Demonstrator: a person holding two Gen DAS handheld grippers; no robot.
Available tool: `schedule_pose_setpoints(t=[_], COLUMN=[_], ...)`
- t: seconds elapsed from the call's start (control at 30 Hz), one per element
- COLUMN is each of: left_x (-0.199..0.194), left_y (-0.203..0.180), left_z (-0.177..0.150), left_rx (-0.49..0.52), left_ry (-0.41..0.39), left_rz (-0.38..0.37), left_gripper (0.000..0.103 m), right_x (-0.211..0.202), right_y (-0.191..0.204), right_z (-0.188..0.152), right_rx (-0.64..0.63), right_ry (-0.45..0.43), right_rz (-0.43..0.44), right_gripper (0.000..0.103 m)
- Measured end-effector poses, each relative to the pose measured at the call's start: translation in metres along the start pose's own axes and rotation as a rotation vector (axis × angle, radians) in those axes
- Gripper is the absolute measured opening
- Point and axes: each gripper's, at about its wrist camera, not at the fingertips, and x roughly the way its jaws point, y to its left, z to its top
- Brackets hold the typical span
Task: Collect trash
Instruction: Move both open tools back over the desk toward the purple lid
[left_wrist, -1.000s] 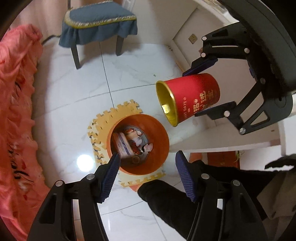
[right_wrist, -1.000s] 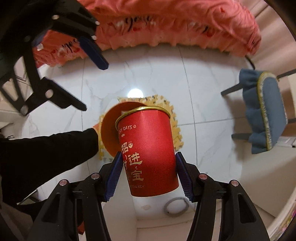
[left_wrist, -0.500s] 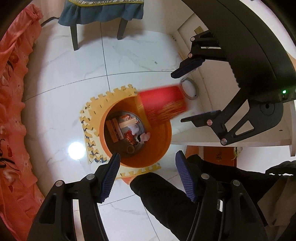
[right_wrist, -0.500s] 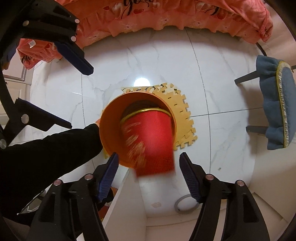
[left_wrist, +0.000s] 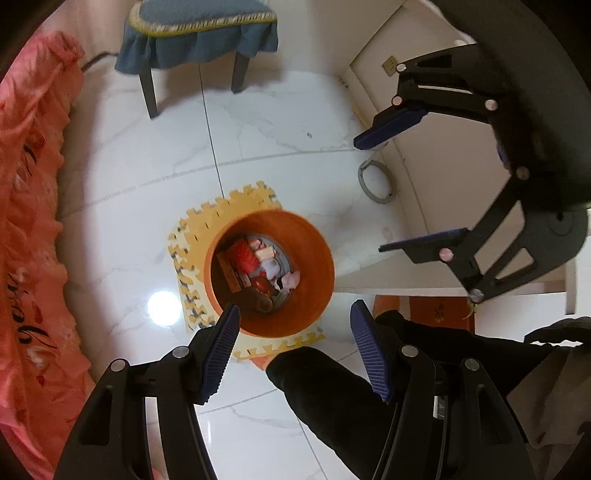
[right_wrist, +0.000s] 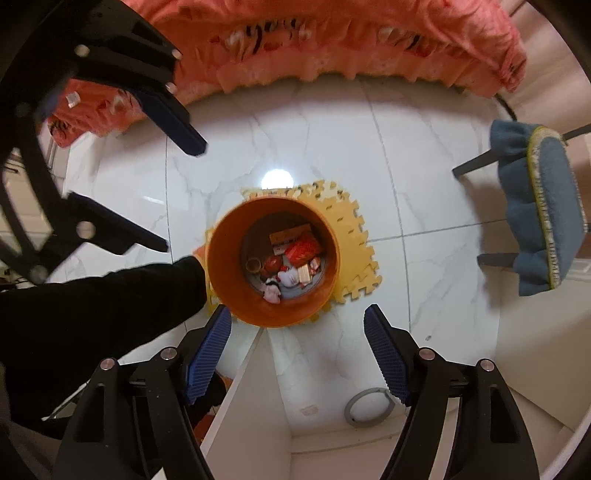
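Left wrist view: both grippers hang empty above the bin, red cup among the trash inside.
L to R in this view: pink bedspread (left_wrist: 29, 221) along the left edge; blue-cushioned chair (left_wrist: 199, 29) at top; orange bin (left_wrist: 317, 258) on a yellow foam mat (left_wrist: 192, 229) at centre, w/ the red cup (left_wrist: 244, 254) lying on its side among wrappers at the bottom; a grey ring (left_wrist: 365, 181) on the floor beside a white cabinet (left_wrist: 443, 177). Left gripper (left_wrist: 293, 347) at the bottom edge, jaws part-open, nothing between the pads, a black trouser leg (left_wrist: 332, 391) below it. Right gripper (left_wrist: 399, 184) upper right, jaws wide, just been opening, nothing between them. Right wrist view: right gripper (right_wrist: 297, 354) looks straight down into the bin (right_wrist: 225, 240); cup (right_wrist: 303, 249) near its middle; left gripper (right_wrist: 162, 181) at upper left.
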Motion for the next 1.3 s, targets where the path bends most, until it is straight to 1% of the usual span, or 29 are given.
schedule_pose_setpoints(t=[0.07, 0.17, 0.2, 0.23, 0.3, 0.37, 0.43, 0.5, 0.6, 0.67, 0.7, 0.93, 1.07, 1.17, 1.2, 1.23, 1.3], left_x=[-0.020, -0.042, -0.054, -0.060, -0.073, -0.085, -0.096, -0.104, -0.112, -0.115, -0.115, -0.116, -0.106, -0.098, -0.094, -0.090, -0.083], left_y=[-0.011, -0.028, -0.038, -0.046, -0.065, -0.086, -0.110, -0.130, -0.166, -0.183, -0.198, -0.258, -0.295, -0.320, -0.329, -0.337, -0.350], left_z=[0.004, 0.012, 0.016, 0.019, 0.027, 0.035, 0.044, 0.051, 0.063, 0.069, 0.074, 0.093, 0.103, 0.108, 0.110, 0.114, 0.122], left_rx=[0.016, 0.040, 0.056, 0.068, 0.097, 0.140, 0.191, 0.236, 0.319, 0.369, 0.406, 0.577, 0.668, 0.731, 0.750, 0.765, 0.785], left_ry=[-0.026, -0.052, -0.067, -0.080, -0.101, -0.121, -0.142, -0.163, -0.177, -0.185, -0.187, -0.195, -0.175, -0.153, -0.145, -0.134, -0.121], left_rz=[0.012, 0.044, 0.057, 0.066, 0.075, 0.085, 0.106, 0.105, 0.107, 0.111, 0.109, 0.080, 0.044, 0.035, 0.034, 0.031, 0.022], left_gripper=[0.063, 0.064, 0.067, 0.074, 0.076, 0.077, 0.085, 0.085, 0.088, 0.088, 0.088, 0.088, 0.088, 0.088, 0.088, 0.088, 0.088], right_x=[-0.032, -0.079, -0.091, -0.107, -0.138, -0.160, -0.184, -0.202, -0.219, -0.231, -0.234, -0.258, -0.263, -0.265, -0.264, -0.262, -0.260], right_y=[0.001, 0.001, 0.000, -0.001, -0.004, -0.006, -0.007, -0.006, -0.005, -0.004, -0.003, 0.001, 0.001, 0.002, 0.001, -0.003, -0.006], right_z=[-0.009, -0.028, -0.034, -0.044, -0.067, -0.086, -0.113, -0.143, -0.181, -0.213, -0.224, -0.323, -0.378, -0.417, -0.428, -0.440, -0.467], right_rx=[0.014, 0.042, 0.053, 0.075, 0.123, 0.162, 0.210, 0.263, 0.342, 0.412, 0.437, 0.665, 0.799, 0.885, 0.919, 0.961, 1.046], right_ry=[-0.044, -0.115, -0.135, -0.160, -0.206, -0.232, -0.263, -0.280, -0.299, -0.310, -0.315, -0.348, -0.350, -0.348, -0.349, -0.351, -0.372], right_rz=[-0.009, -0.039, -0.045, -0.056, -0.074, -0.092, -0.120, -0.149, -0.179, -0.198, -0.203, -0.272, -0.305, -0.342, -0.350, -0.357, -0.363], right_gripper=[0.074, 0.078, 0.078, 0.078, 0.079, 0.083, 0.083, 0.083, 0.083, 0.083, 0.083, 0.083, 0.083, 0.083, 0.086, 0.092, 0.093])
